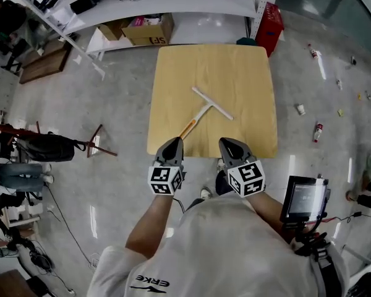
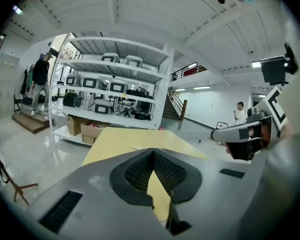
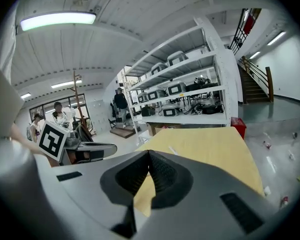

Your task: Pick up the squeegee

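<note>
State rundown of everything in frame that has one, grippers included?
Left gripper, shut, empty.
Right gripper, shut, empty.
White T-shaped squeegee with orange-tipped handle, lying flat on the table, clear of both grippers.
Square light-wood table, upright, bearing only the squeegee.

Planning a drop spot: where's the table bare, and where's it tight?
Bare: table far half beyond the squeegee blade, plus both side strips. Crowded: near-centre edge, where the handle tip lies just ahead of the left gripper, with the right gripper beside it, both shut and empty.
</note>
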### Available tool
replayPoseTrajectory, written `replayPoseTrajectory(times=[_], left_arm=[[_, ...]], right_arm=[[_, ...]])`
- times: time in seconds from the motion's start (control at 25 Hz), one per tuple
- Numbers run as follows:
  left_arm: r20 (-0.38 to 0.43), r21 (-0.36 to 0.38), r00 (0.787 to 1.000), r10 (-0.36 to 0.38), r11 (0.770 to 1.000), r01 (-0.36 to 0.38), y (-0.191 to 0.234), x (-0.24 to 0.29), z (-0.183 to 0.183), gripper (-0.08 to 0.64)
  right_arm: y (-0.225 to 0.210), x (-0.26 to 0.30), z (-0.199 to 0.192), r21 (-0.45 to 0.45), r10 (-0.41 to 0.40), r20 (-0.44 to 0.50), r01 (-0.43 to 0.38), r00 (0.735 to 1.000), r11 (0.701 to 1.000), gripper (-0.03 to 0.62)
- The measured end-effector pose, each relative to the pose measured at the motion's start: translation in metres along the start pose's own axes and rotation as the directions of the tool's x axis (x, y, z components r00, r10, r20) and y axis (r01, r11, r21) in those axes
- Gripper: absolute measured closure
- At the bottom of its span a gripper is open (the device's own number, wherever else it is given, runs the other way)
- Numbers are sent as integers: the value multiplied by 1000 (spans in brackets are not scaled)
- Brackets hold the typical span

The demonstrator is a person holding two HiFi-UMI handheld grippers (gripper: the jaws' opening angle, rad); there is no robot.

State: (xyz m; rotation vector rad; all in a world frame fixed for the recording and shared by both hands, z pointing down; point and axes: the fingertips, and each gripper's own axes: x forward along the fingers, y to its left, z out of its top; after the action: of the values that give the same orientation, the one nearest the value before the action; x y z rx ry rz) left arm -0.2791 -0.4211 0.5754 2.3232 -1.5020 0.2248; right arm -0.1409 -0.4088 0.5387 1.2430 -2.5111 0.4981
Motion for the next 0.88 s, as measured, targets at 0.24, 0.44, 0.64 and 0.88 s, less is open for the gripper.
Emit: replayPoseTrajectory(times=[0.24,0.44,0.64,0.88], left_arm=[[-103,53,994,-23,998,28,11,68,-17,555],[-173,101,984,-43,993,61,20,96,-32,555],[-248,125,965,-88,985,121,16,115,-53,547],[-351,182,932,-86,971,158,16,149,-76,405]], right_arm=[[-47,44,-3,39,10,-46,-8,999,999,588],[-63,64,-11,71,3,-75,2,997,997,588],[-76,70,-22,104,-3,-101,13,995,994,588],[-104,79,-29,138,-19,-124,36,992,990,588]])
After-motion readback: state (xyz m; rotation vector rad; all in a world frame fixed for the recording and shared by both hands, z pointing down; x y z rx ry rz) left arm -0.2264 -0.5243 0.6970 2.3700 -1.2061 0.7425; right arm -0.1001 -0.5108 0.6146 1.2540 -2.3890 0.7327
